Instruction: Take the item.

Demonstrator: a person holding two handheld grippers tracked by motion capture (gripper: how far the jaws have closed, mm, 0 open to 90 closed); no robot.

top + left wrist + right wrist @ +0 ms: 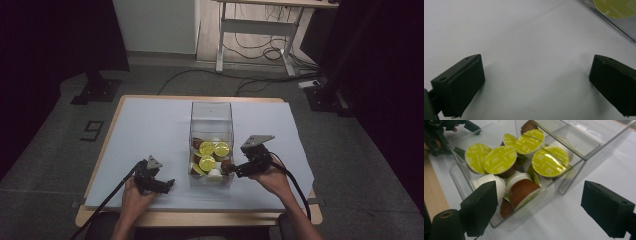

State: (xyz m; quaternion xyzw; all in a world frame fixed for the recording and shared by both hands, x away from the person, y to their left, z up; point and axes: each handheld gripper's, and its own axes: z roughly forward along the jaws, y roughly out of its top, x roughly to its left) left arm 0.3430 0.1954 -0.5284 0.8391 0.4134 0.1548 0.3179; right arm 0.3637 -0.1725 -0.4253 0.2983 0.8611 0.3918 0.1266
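A clear plastic box (211, 112) stands at the middle of the table, holding several coffee capsules (207, 148) with yellow-green foil lids, brown bodies and some white ones. In the right gripper view the capsules (500, 160) lie heaped behind the box's wall (574, 152), with a brown one (521, 191) nearest. My right gripper (235, 169) is at the box's near right side, open (540, 195), with its jaws wide and pointing at the box's corner. My left gripper (167, 185) rests left of the box, open (536, 82) over bare white sheet.
A white sheet (150, 130) covers the wooden table (100, 217). The box's edge (621, 25) and a yellow lid (616, 7) lie ahead of the left gripper. On the floor behind the table are a desk frame (255, 30), cables and black stands (97, 90).
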